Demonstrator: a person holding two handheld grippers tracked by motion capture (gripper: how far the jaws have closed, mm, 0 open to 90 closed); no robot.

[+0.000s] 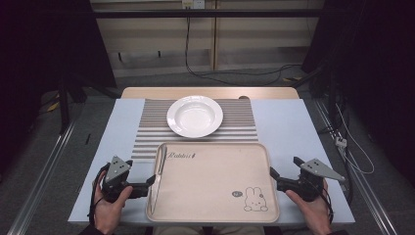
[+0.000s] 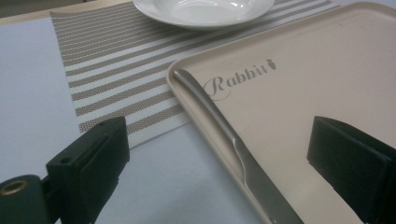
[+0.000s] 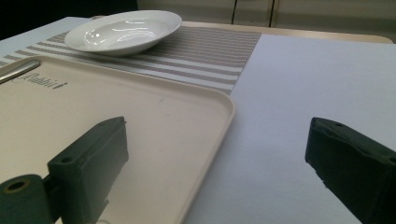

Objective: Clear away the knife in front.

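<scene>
A beige tray [image 1: 215,181] with a rabbit drawing lies at the table's front, also seen in the left gripper view [image 2: 303,70] and the right gripper view [image 3: 140,107]. A silver knife [image 1: 159,169] rests inside the tray along its left rim, handle pointing away [image 2: 205,100]. My left gripper [image 1: 150,185] is open at the tray's left edge, its jaws straddling the rim and the knife blade [image 2: 217,128] without touching them. My right gripper [image 1: 274,178] is open at the tray's right edge, one jaw over the tray and one over the table [image 3: 217,126].
A white deep plate [image 1: 195,115] sits on a striped placemat [image 1: 151,127] behind the tray. The pale blue table top [image 1: 288,127] extends on both sides. Cables run across the floor beyond the far edge of the table.
</scene>
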